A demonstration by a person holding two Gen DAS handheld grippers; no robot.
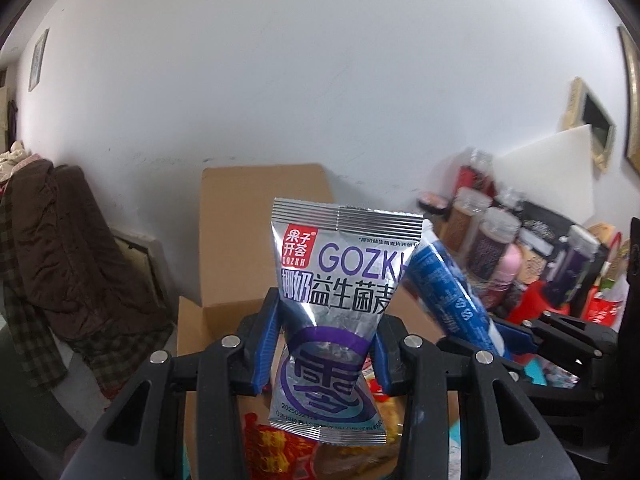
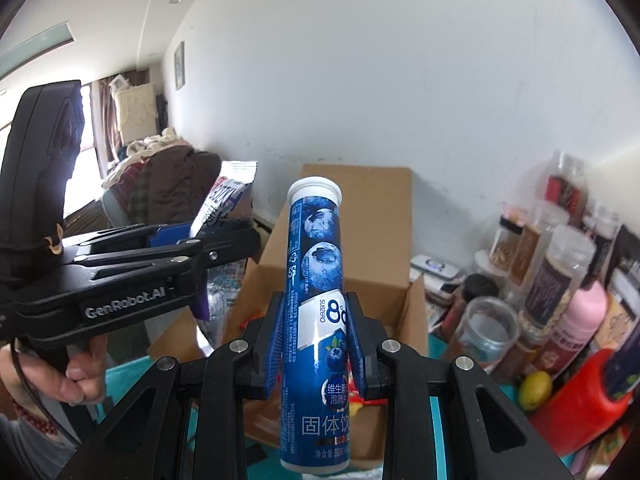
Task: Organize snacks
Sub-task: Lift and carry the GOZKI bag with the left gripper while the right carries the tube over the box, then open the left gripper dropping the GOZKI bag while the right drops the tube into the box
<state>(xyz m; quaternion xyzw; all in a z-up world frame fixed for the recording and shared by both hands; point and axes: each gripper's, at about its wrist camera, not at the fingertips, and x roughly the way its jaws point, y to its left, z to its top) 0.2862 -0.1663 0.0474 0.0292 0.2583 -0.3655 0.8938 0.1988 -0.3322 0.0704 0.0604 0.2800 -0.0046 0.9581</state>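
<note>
My left gripper [image 1: 326, 316] is shut on a silver and purple snack packet [image 1: 338, 264], held upright above an open cardboard box [image 1: 224, 216]. My right gripper [image 2: 316, 312] is shut on a blue tablet tube with a white cap [image 2: 316, 264], also upright above the same cardboard box [image 2: 372, 208]. In the left wrist view the blue tube [image 1: 452, 292] leans just right of the packet. The right wrist view shows the left gripper's black body [image 2: 132, 264] at left, held by a hand [image 2: 76, 376], with the packet [image 2: 228, 200] behind it. Red and yellow snack bags [image 1: 280, 452] lie inside the box.
Several jars and bottles [image 2: 560, 280] crowd the right side, with a pink bottle [image 2: 580, 320], a red container [image 2: 592, 404] and a lemon [image 2: 536, 390]. A brown coat [image 1: 72, 240] is heaped at left. A white wall stands behind the box. Teal cloth [image 2: 128, 380] covers the surface.
</note>
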